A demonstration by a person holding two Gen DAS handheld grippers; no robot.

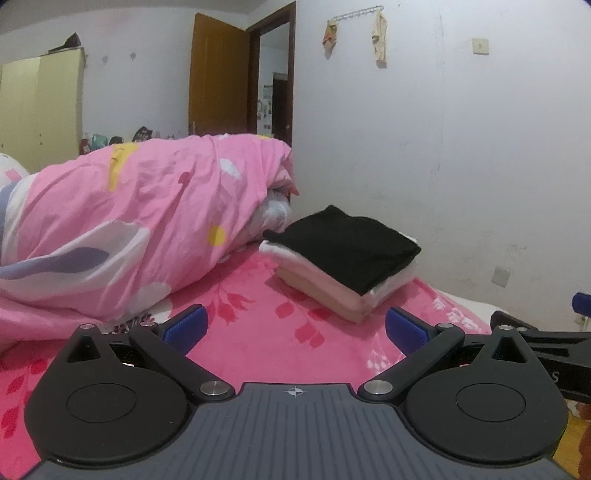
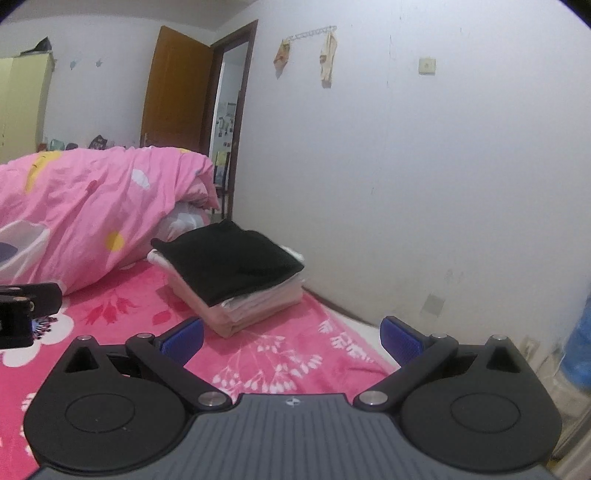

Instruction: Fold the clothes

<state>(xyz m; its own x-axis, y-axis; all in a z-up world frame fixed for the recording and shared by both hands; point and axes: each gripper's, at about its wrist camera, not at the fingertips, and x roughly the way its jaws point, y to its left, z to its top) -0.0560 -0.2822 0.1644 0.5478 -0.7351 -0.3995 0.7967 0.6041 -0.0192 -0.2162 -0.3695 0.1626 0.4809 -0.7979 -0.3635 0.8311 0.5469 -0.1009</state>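
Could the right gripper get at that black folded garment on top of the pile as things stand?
Probably yes. The right gripper is open and empty, and only bare pink blanket lies between it and the black folded garment, which sits uncovered atop the pile.

A home bedroom. A bed covered by a pink floral blanket (image 1: 258, 332) carries a rumpled pink duvet (image 1: 129, 221) and a stack of folded clothes (image 1: 343, 258). A yellowish wardrobe (image 1: 40, 107) stands against the far wall beside an open wooden door (image 1: 218, 77), and cloths hang from a wall hook rack (image 1: 358, 13).
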